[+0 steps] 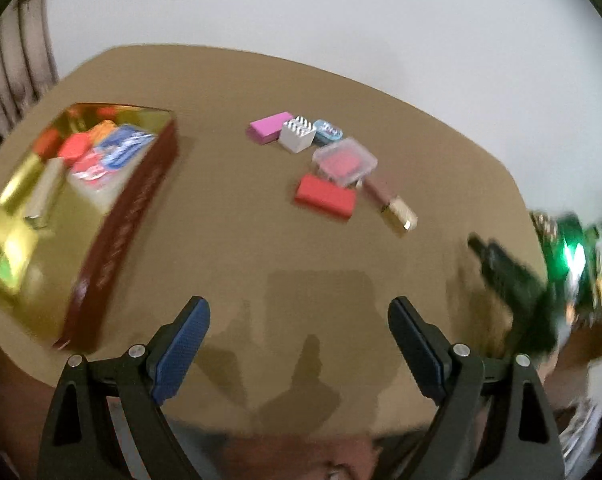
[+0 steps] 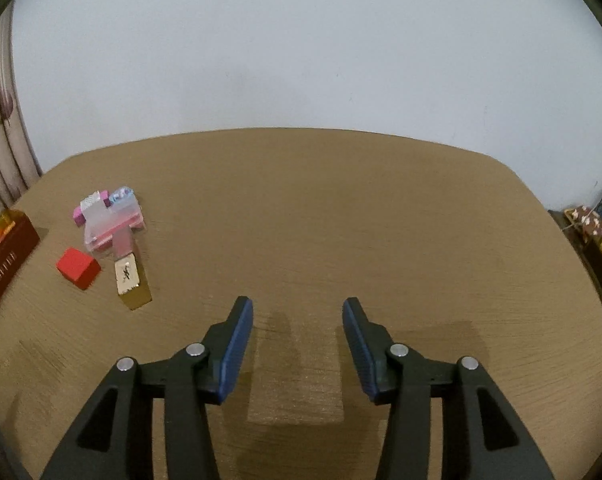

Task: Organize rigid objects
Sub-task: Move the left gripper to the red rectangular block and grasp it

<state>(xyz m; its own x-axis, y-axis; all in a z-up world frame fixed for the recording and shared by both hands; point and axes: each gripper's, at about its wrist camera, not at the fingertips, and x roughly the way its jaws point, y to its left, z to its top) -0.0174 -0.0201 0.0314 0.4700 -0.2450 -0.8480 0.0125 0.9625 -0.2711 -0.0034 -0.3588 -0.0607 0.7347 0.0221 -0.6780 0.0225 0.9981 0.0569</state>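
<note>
Both grippers hover empty over the worktop (image 2: 341,208), so the next pick is undecided: the left gripper (image 1: 299,344) has its jaws wide apart, the right gripper (image 2: 297,344) moderately apart. The gold-lined box (image 1: 137,200) at ten o'clock in the left wrist view already holds several pieces, evidently the collecting place. The loose cluster lies at twelve to one o'clock; its red block (image 1: 326,195) runs roughly nine-to-three, while the gold-capped tube (image 1: 389,200) points toward four.

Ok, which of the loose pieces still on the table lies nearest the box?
The pink block, at the cluster's far-left end; the red block and the rest sit farther from the box.
</note>
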